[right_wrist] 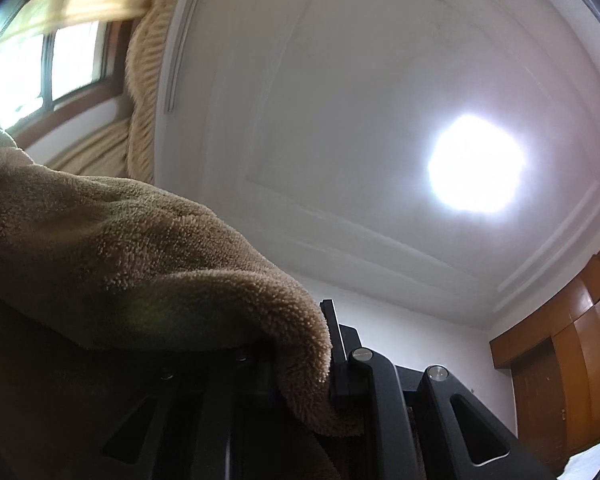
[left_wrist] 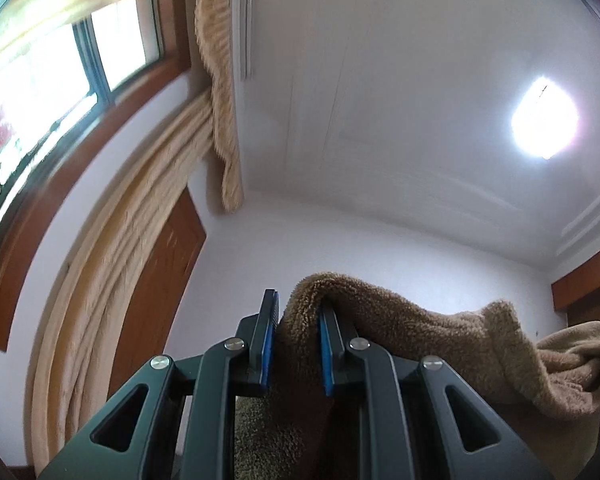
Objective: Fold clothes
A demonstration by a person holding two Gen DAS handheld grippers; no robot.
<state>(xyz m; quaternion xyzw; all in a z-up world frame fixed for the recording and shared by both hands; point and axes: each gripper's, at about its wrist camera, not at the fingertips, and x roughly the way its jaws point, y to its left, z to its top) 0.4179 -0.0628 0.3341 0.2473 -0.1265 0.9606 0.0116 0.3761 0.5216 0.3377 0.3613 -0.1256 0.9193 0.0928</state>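
Both grippers point toward the ceiling (left_wrist: 400, 100) — left gripper (left_wrist: 298, 320) and right gripper (right_wrist: 300, 336) each clamp the fleece garment (left_wrist: 440, 340).

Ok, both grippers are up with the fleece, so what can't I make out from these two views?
- Right wrist view: the brown fleece garment covers one finger of the right hand-held gripper.
- Left wrist view: the garment's lower part is cut off below the left hand-held gripper.
- Folding surface: not shown.

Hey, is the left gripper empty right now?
No, the left gripper is shut on a fold of the brown fleece garment, which bulges up between its blue pads.
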